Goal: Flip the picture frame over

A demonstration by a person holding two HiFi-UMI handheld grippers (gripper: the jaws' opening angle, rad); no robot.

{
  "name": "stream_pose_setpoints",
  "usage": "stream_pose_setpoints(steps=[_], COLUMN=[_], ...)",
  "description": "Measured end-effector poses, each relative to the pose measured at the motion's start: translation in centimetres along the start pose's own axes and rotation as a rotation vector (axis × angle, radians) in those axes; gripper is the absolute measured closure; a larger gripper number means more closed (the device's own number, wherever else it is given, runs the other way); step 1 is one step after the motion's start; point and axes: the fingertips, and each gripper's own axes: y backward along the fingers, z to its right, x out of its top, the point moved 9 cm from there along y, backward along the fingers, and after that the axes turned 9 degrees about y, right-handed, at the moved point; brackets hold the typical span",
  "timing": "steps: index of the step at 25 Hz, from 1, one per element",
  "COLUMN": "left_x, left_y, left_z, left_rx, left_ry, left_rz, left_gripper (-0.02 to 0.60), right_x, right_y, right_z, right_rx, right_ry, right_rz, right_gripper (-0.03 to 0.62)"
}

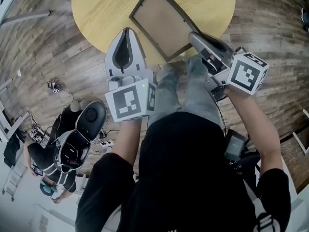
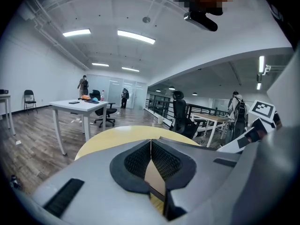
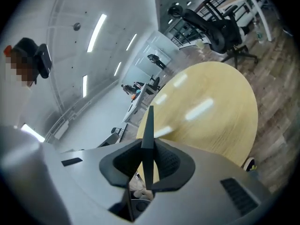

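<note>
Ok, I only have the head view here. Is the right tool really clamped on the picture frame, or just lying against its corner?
Observer: Clamped. In the right gripper view, the right tool has its jaws pressed on both sides of the picture frame, which shows edge-on as a thin dark strip.
Operator: And the left tool, is it holding anything?
Observer: No. The left gripper view shows the left tool shut, its jaws meeting at the tips with nothing between them.
</note>
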Motion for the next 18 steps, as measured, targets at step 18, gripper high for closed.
stream_pose_setpoints(steps=[18], left_x=[-1.4], left_y=[-0.7], left_z=[1.0], left_rx=[-0.044], left_ry=[-0.015], left_rz=[-0.04], left_gripper=[0.557], right_x=[-5.7], right_y=[1.3], right_z=[5.8], right_rx=[-0.198], right_ry=[-0.156], right_rz=[-0.05], right_gripper=[0.503])
